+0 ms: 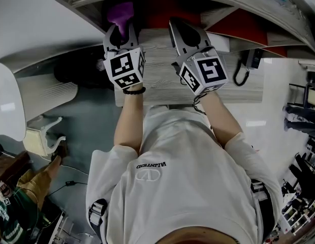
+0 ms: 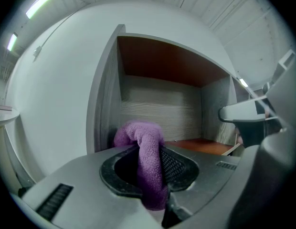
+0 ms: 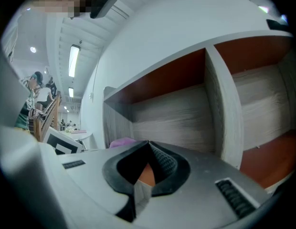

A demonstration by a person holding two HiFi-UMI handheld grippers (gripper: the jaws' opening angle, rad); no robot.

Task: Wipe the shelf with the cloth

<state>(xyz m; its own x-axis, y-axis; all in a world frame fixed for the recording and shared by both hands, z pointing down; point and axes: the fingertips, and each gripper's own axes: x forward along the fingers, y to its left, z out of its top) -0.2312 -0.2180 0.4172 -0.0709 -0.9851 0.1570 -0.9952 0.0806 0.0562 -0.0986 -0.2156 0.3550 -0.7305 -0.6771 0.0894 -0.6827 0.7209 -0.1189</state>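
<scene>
A purple cloth (image 1: 120,13) (image 2: 149,156) is pinched in my left gripper (image 1: 121,28) (image 2: 151,149), bunched above the jaws and hanging down between them. It sits at the mouth of the left compartment of the grey wood-grain shelf (image 2: 160,111) (image 3: 174,116), whose floor (image 2: 200,146) is red-brown. My right gripper (image 1: 182,30) (image 3: 149,144) is just to the right, at the same depth, with its jaws meeting at the tips and nothing held. In the right gripper view the cloth (image 3: 120,142) peeks out to the left of the jaws.
An upright divider (image 3: 225,113) separates this compartment from the one on the right. A grey wood-grain board (image 1: 162,83) lies under both grippers. A dark handset (image 1: 243,67) hangs at the right. A white round table (image 1: 5,103) and a chair (image 1: 43,136) stand on the left.
</scene>
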